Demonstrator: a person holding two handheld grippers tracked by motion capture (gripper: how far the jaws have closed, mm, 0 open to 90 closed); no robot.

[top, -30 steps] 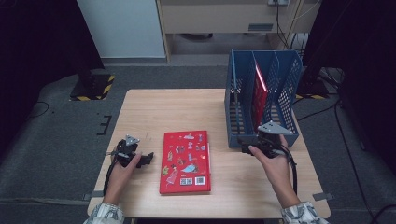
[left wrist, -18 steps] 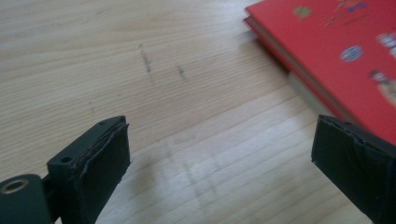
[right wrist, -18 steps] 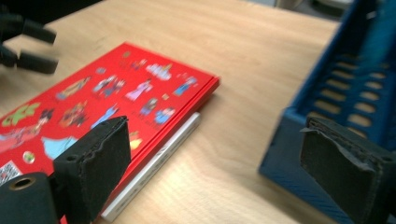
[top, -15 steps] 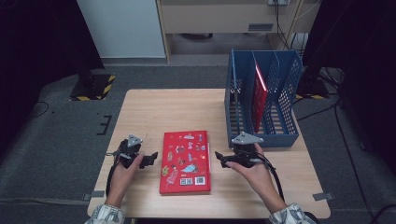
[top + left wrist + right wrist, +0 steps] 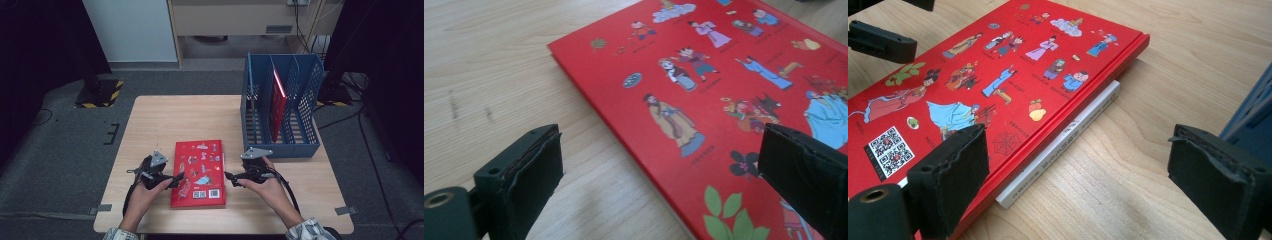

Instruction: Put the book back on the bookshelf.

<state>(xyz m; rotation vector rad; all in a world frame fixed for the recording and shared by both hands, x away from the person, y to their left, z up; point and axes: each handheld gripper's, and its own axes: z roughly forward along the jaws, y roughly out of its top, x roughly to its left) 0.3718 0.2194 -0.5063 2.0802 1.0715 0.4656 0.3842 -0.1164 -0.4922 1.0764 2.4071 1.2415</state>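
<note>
A red picture book [image 5: 198, 172] lies flat on the wooden table [image 5: 175, 120] near its front edge. My left gripper [image 5: 174, 181] is at the book's left edge. In the left gripper view the left gripper [image 5: 664, 185] is open, its jaws have just been closing a little, and the book's edge [image 5: 634, 150] lies between them untouched. My right gripper [image 5: 229, 176] is at the book's right edge. In the right gripper view the right gripper [image 5: 1083, 180] stands open, one jaw over the cover [image 5: 973, 85], the other over bare wood. A thin white booklet [image 5: 1068, 135] pokes out from under the book.
A blue file rack [image 5: 300, 100] stands at the table's right rear, with another red book [image 5: 277, 105] upright in it. Its blue wall [image 5: 1253, 115] is close to my right gripper. Bare tabletop stretches behind the flat book. Dark floor surrounds the table.
My right gripper has moved left and down from the front of the rack to the book's right edge. My left gripper has moved right to the book's left edge.
</note>
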